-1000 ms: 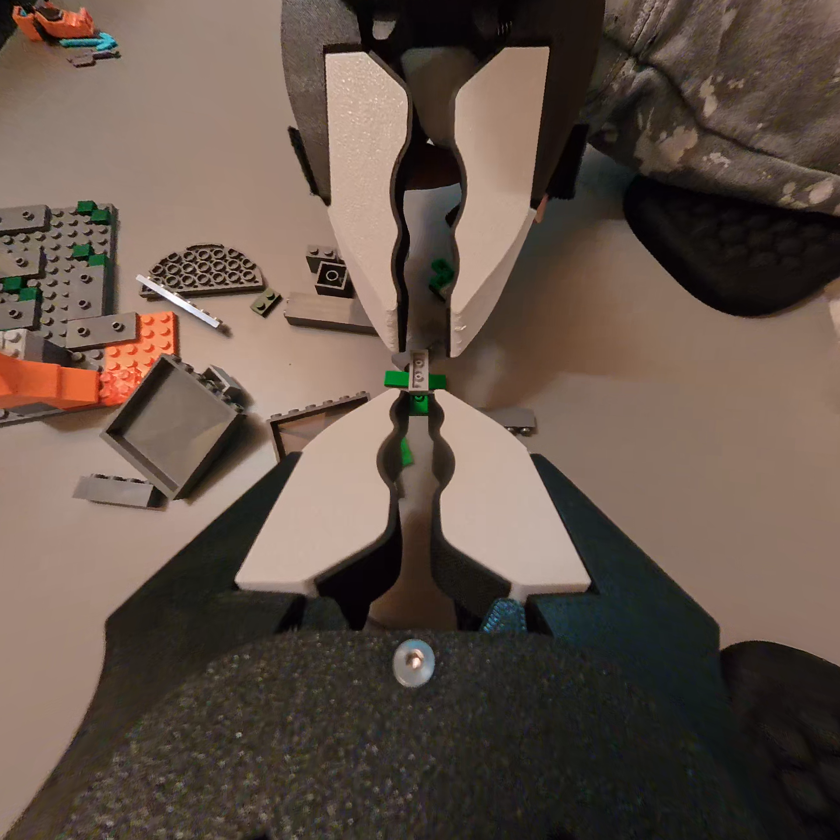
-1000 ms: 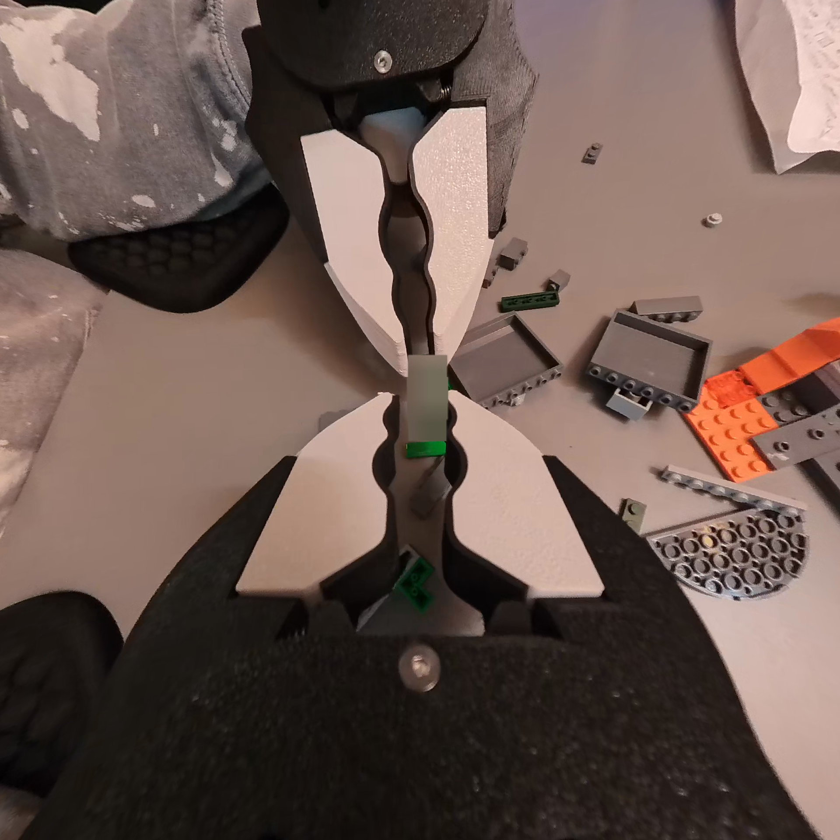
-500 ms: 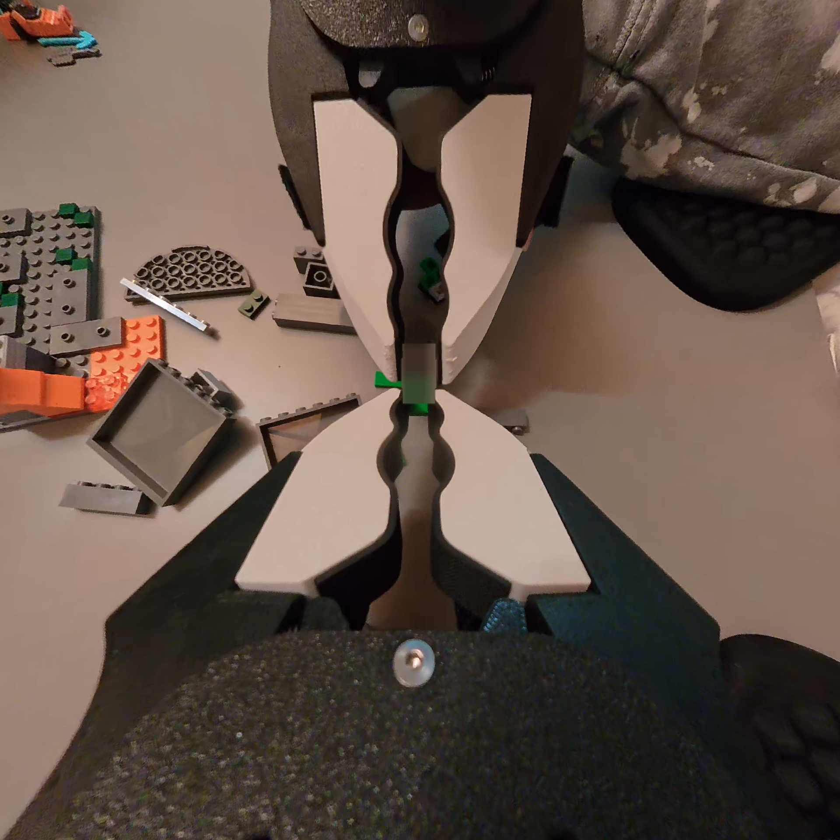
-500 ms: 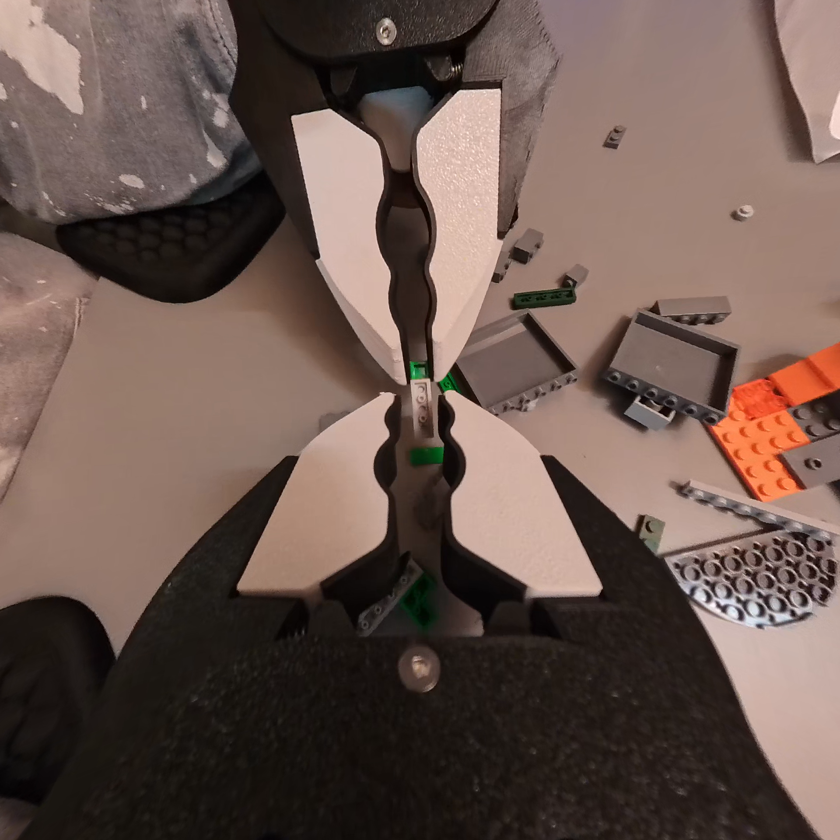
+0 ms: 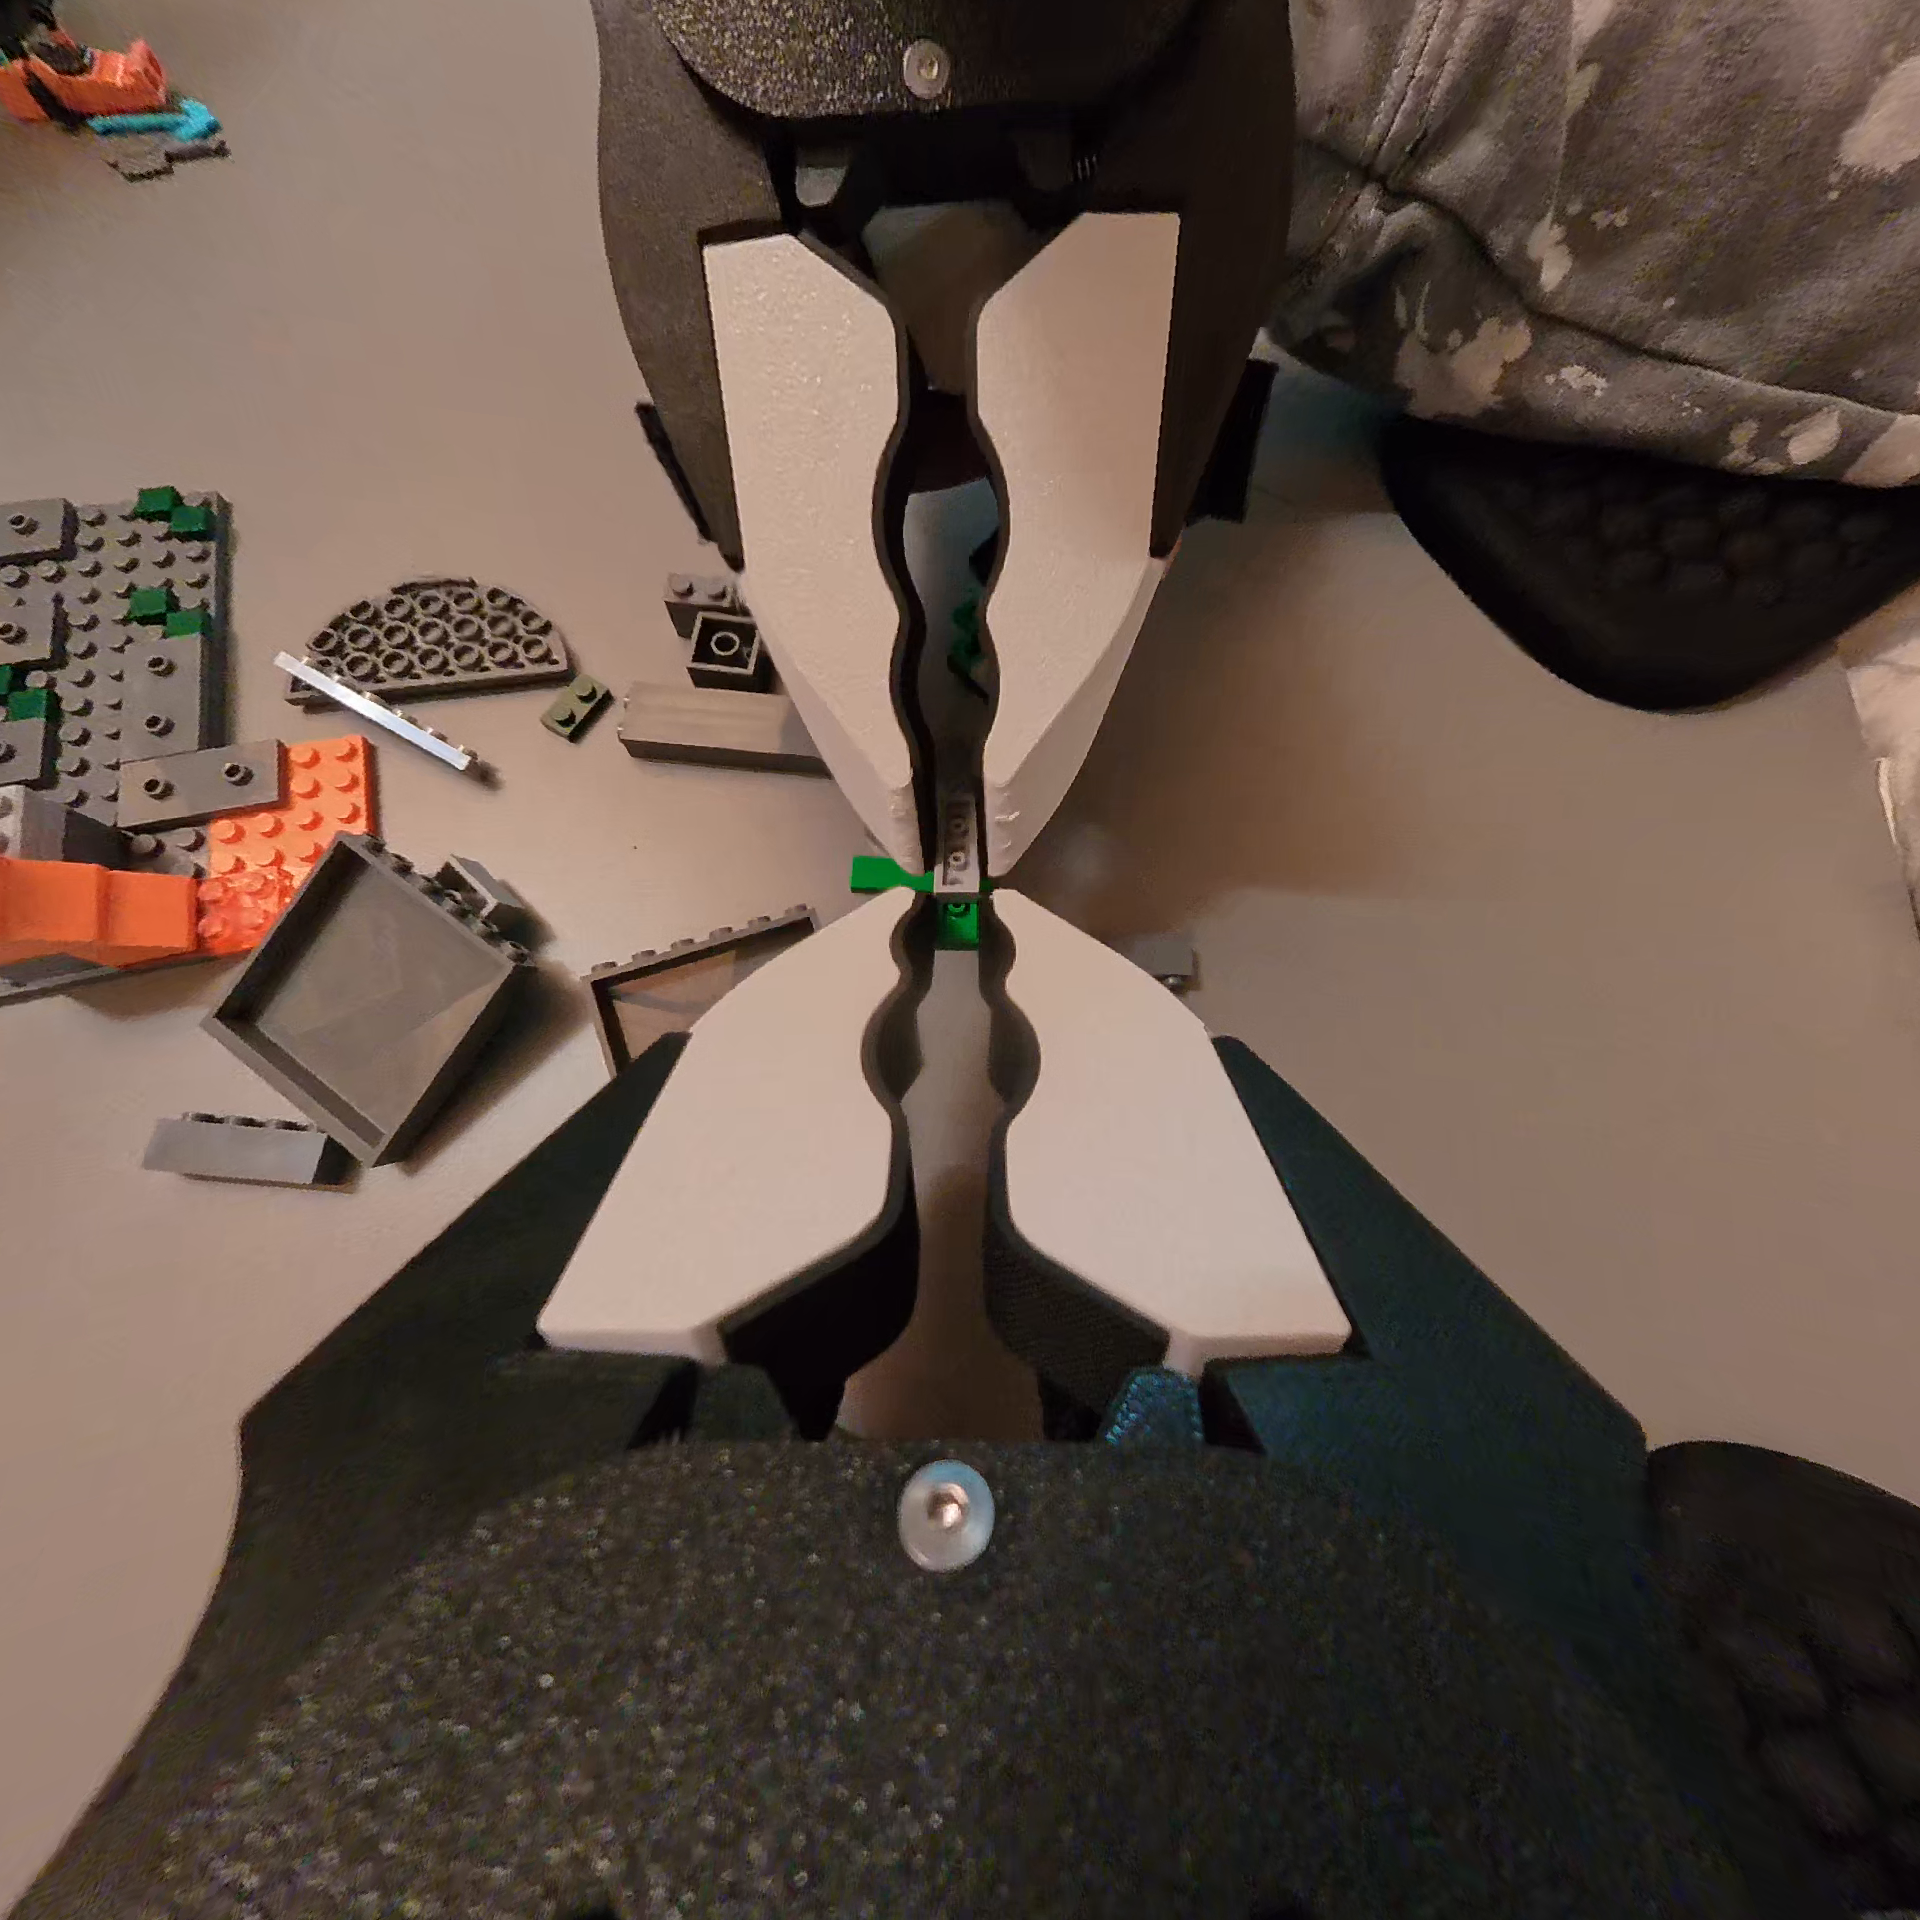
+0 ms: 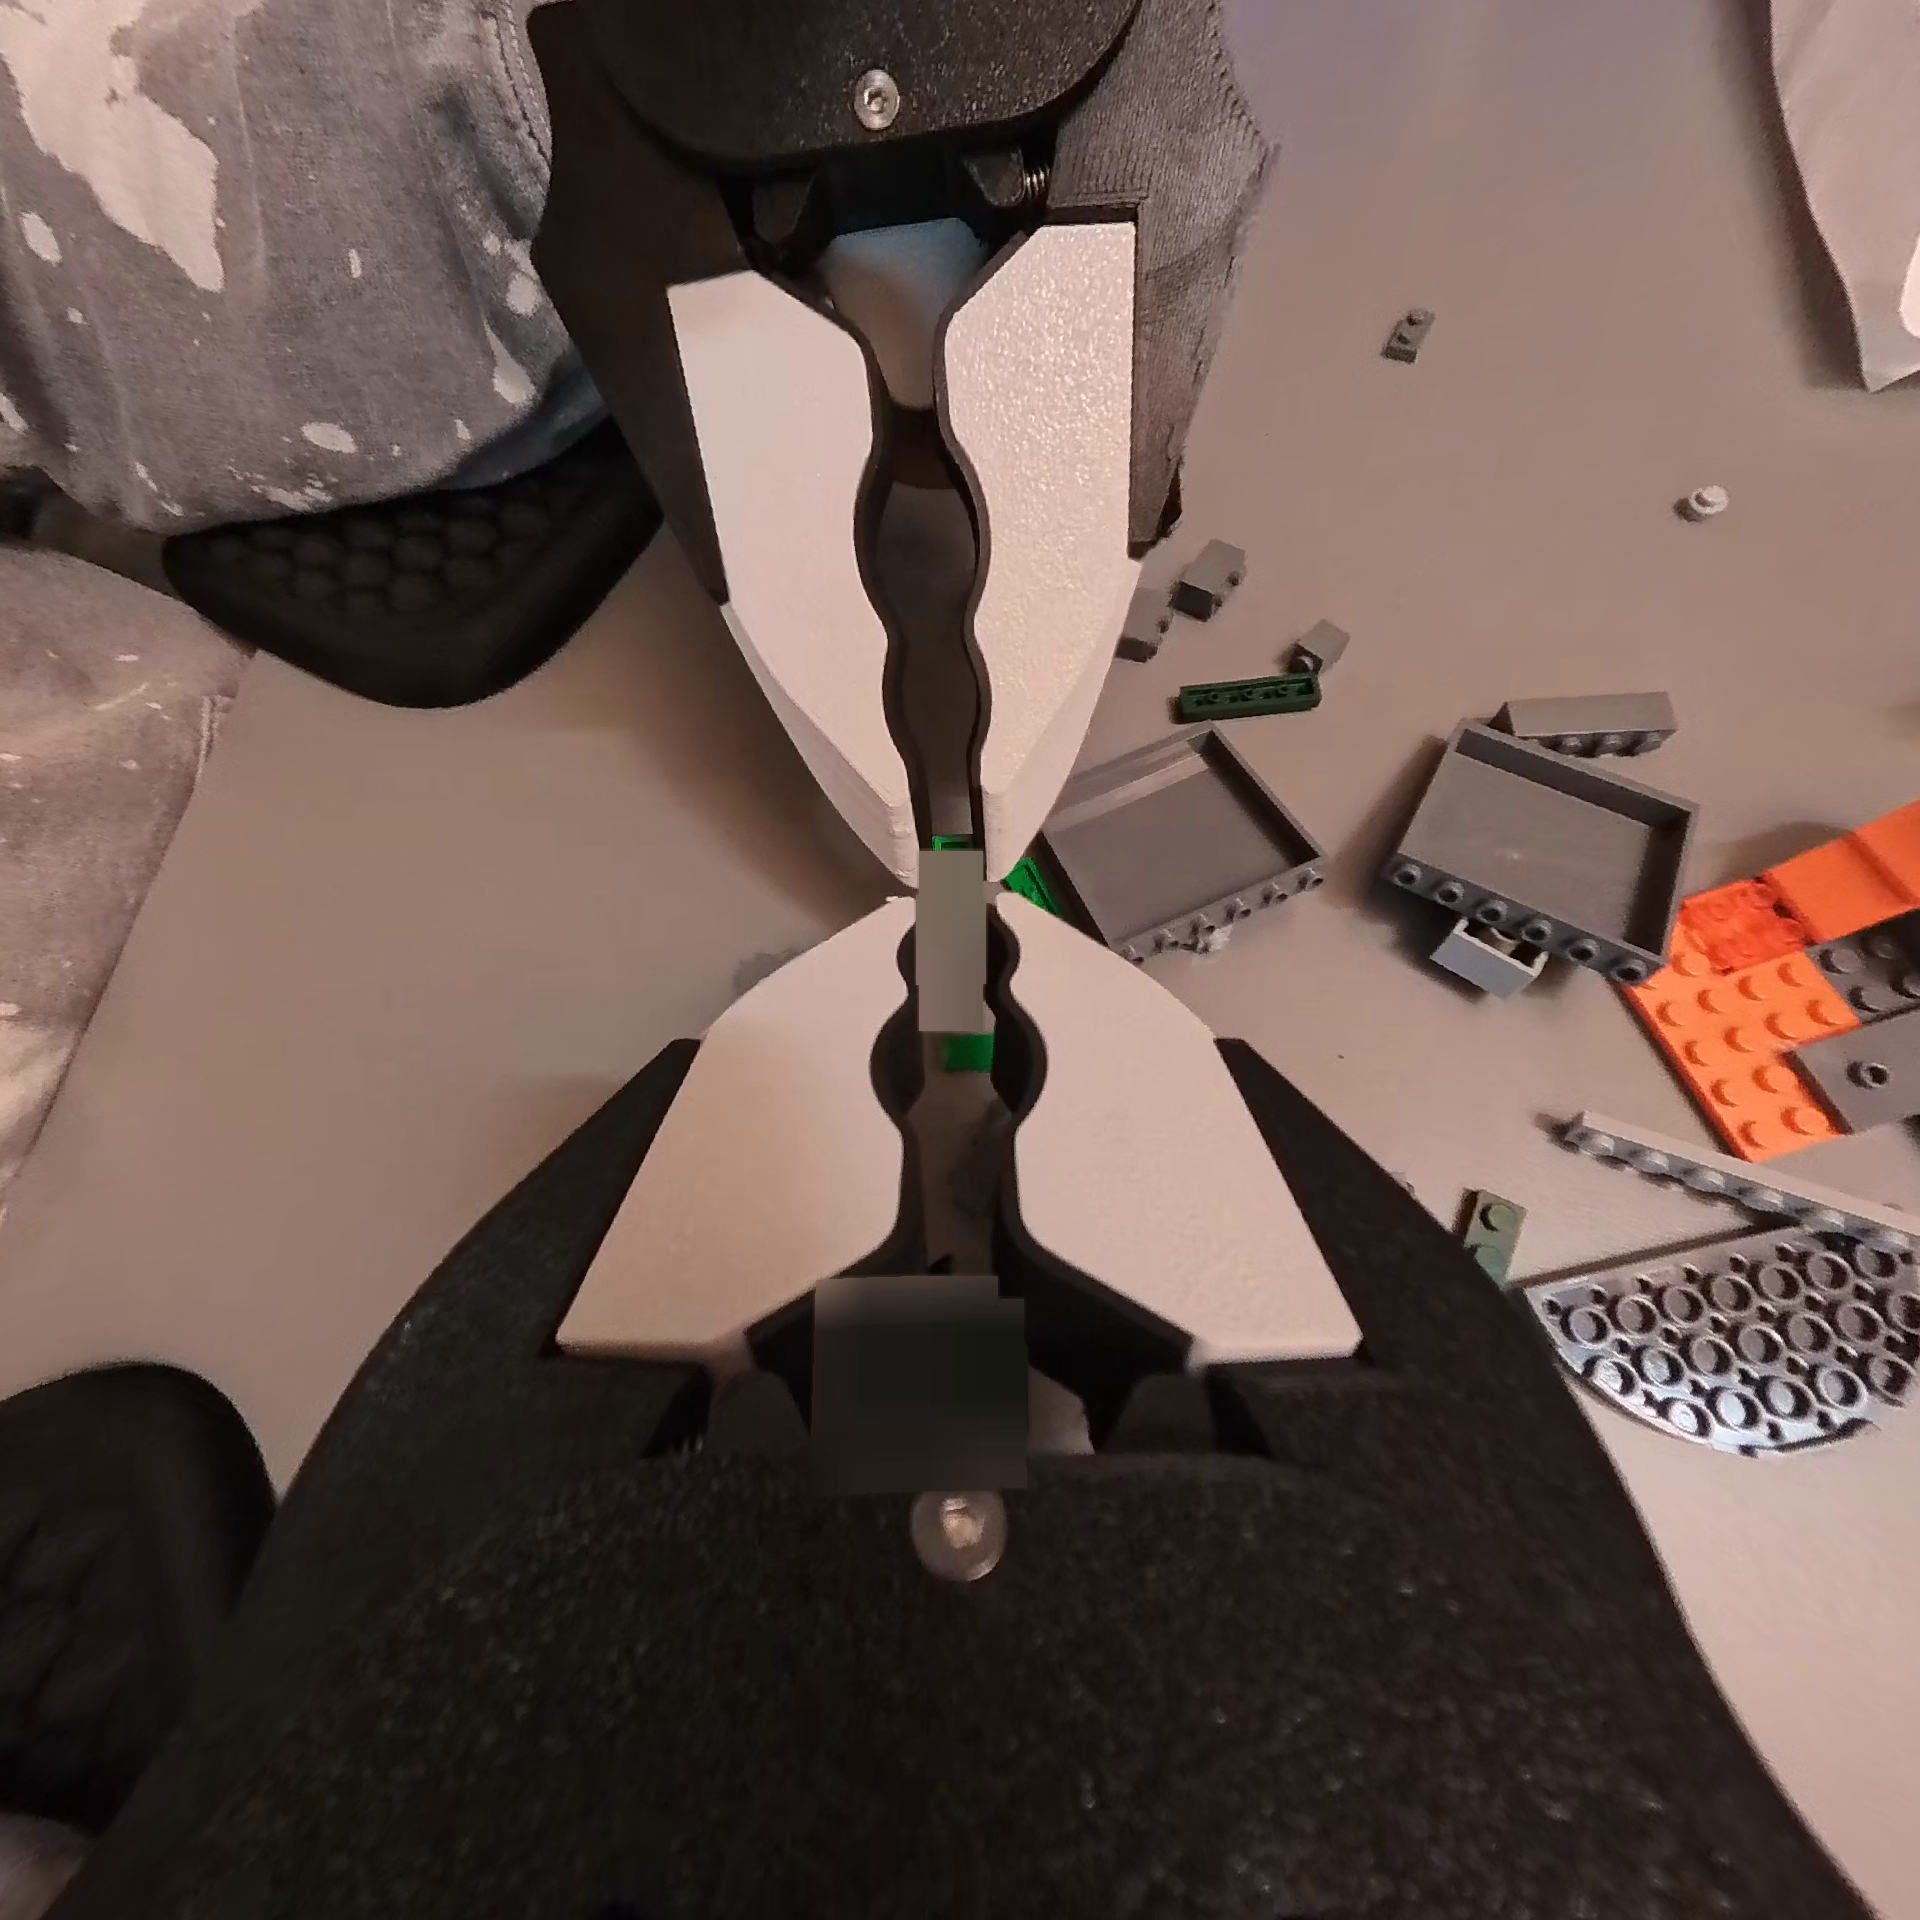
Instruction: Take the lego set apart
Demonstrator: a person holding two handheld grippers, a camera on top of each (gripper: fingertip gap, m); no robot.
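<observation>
My two grippers meet tip to tip above the table. In the left wrist view my left gripper [image 5: 956, 920] is shut on a small green lego piece [image 5: 956, 923]. A green tab [image 5: 878, 873] sticks out to the left. My right gripper [image 5: 958, 831] comes from the top and is shut on a thin grey studded plate [image 5: 958, 844] joined to the green piece. In the right wrist view my right gripper [image 6: 951, 914] faces the left gripper [image 6: 945, 831]. There the plate is hidden, and green bits [image 6: 961, 1051] show at both ends.
Loose parts lie on the table: a grey studded baseplate [image 5: 94, 623], a dark half-round plate [image 5: 436, 639], an orange plate [image 5: 301, 800], grey box panels [image 5: 364, 997] [image 6: 1538, 842], and small grey bricks [image 6: 1210, 577]. A person's mottled grey sleeve [image 5: 1610, 208] is behind the right gripper. Both grippers' tips are roughly 20 cm from the grey studded baseplate [image 5: 94, 623].
Both grippers stay shut on the small green and grey assembly, tip to tip. The right gripper has tilted slightly, so more of its body shows in the left wrist view.
</observation>
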